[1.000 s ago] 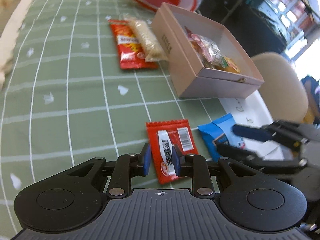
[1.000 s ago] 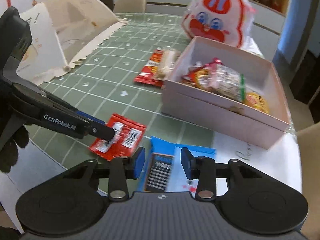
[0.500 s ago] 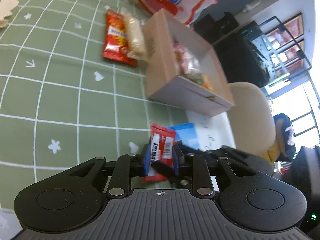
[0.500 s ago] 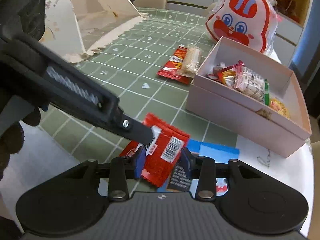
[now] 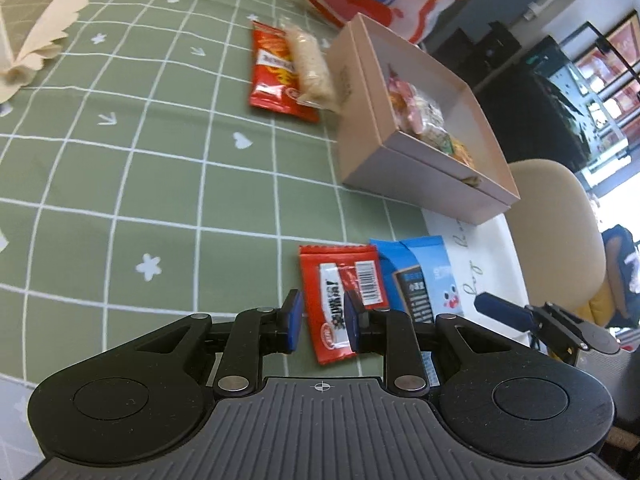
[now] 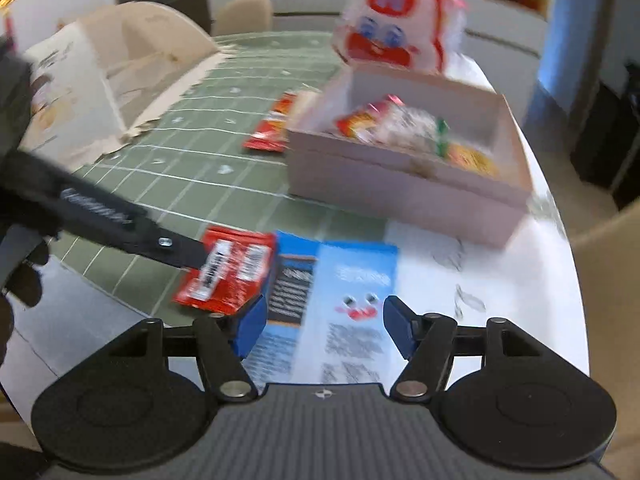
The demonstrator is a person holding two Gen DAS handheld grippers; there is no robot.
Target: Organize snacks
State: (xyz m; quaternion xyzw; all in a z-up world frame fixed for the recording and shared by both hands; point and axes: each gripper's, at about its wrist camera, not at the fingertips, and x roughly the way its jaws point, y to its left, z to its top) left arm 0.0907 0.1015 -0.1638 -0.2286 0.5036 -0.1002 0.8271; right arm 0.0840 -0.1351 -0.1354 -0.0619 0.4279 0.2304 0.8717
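Observation:
A small red snack packet (image 5: 340, 296) lies on the green checked cloth (image 5: 160, 152), between the fingers of my left gripper (image 5: 322, 320), which stand slightly apart around it. It also shows in the right wrist view (image 6: 228, 268), with the left finger at its edge. A blue packet (image 5: 416, 276) lies beside it. My right gripper (image 6: 324, 330) is wide open above the blue packet (image 6: 332, 292). A pink box (image 5: 424, 160) holds several wrapped snacks (image 5: 424, 120).
A red chip bag (image 5: 276, 72) and a pale bar (image 5: 312, 68) lie left of the box. A red-and-white rabbit bag (image 6: 396, 28) stands behind the box. A white paper (image 6: 472, 272) lies at the table edge. A beige chair (image 5: 560, 248) is nearby.
The red packet, lifted between my left fingers half a second ago, now lies on the cloth and the left jaws have loosened. My right gripper has opened wide over the blue packet.

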